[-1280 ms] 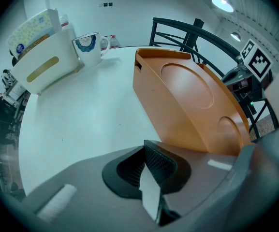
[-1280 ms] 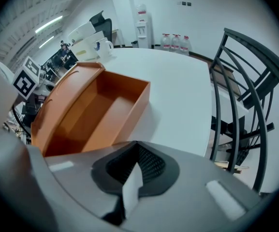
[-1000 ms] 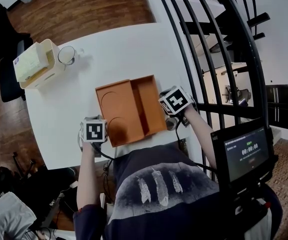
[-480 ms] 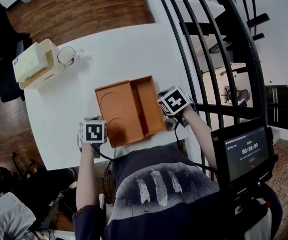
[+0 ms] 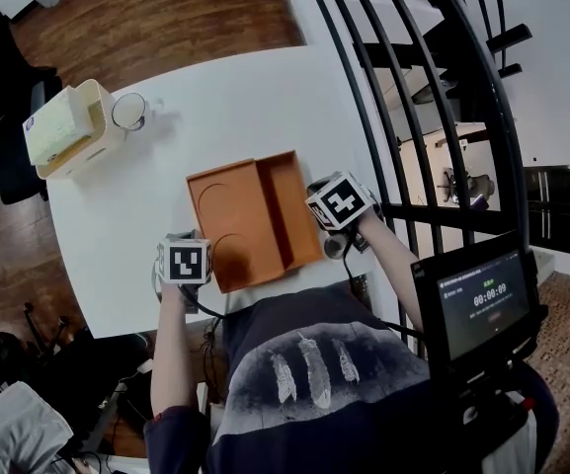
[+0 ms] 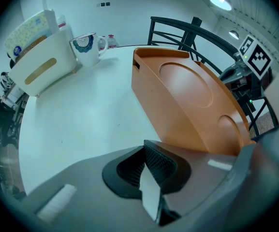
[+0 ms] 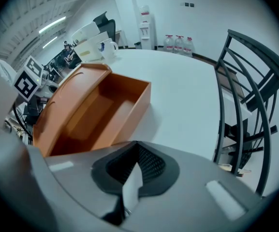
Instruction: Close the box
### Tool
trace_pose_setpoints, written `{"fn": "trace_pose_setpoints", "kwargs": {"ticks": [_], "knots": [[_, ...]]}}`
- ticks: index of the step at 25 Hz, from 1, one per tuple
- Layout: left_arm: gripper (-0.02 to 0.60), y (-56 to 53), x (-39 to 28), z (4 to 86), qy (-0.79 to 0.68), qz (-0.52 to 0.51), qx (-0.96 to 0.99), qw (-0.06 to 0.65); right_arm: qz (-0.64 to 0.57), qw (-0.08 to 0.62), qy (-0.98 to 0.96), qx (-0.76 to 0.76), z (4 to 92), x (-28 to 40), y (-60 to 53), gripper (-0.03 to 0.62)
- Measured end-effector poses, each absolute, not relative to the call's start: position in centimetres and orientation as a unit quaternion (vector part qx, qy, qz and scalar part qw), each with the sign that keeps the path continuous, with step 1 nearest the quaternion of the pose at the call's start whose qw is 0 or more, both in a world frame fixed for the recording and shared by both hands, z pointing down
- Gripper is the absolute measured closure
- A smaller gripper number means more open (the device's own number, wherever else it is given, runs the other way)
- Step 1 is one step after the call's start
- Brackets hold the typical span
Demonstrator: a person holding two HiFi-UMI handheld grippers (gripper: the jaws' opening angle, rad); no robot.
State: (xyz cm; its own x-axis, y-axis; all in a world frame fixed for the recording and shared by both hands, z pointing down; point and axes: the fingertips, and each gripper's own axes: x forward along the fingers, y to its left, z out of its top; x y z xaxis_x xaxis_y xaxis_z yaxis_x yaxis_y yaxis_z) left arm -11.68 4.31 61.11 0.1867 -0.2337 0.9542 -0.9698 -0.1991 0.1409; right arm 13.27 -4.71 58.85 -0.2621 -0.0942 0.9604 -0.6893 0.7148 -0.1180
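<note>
The box sits open near the table's front edge; its lid stands tilted up along the left side, and the tray is empty; the left gripper hangs just beside the lid's outer face, jaws together on nothing; the right gripper hangs at the tray's right side, jaws likewise closed and empty; a mug stands well apart at the far left.
</note>
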Motion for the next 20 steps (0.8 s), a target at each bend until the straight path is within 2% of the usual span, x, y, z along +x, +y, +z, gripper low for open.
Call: {"fn": "trace_pose_setpoints", "kwargs": {"ticks": [20], "knots": [[0.566, 4.2, -11.2, 60.5, -0.464, 0.43, 0.649, 0.423, 0.269, 0.541, -0.761, 0.236, 58.3, 11.1, -4.1, 0.589]]}}
